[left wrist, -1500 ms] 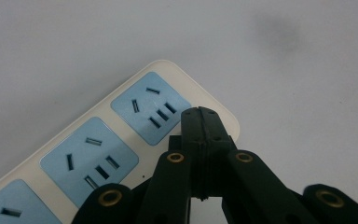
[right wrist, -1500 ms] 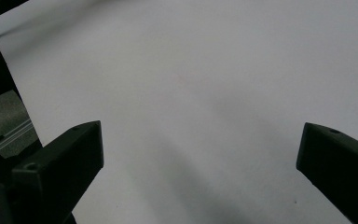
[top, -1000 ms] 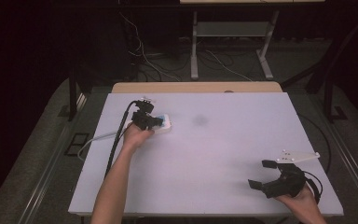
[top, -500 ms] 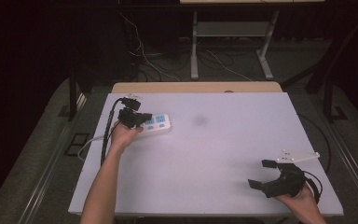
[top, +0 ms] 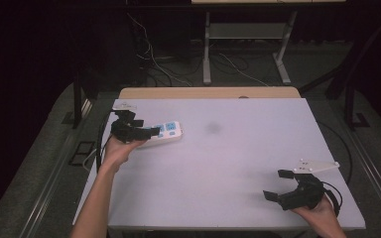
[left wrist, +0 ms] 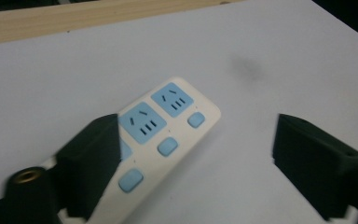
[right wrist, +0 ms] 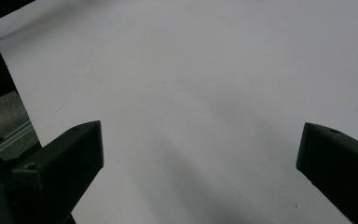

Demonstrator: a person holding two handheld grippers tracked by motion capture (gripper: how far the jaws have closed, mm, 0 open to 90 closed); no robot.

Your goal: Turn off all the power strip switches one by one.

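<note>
Just ahead of the left claw (left wrist: 196,154): power strip (left wrist: 168,135) let go.
Its jaws, just opened wide, straddle nothing; judged next: withdraw. Right claw (top: 286,184) gapes over bare worktop (top: 238,163).

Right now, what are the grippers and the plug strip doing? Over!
Left gripper has just opened, fingers off the power strip. Right gripper open, over bare table. Strip lies flat. Nothing in the way.

Power strip (left wrist: 168,135): near end hidden behind one black jaw and cut off by the bottom edge, left gripper view. Socket markings too small in high view.
</note>
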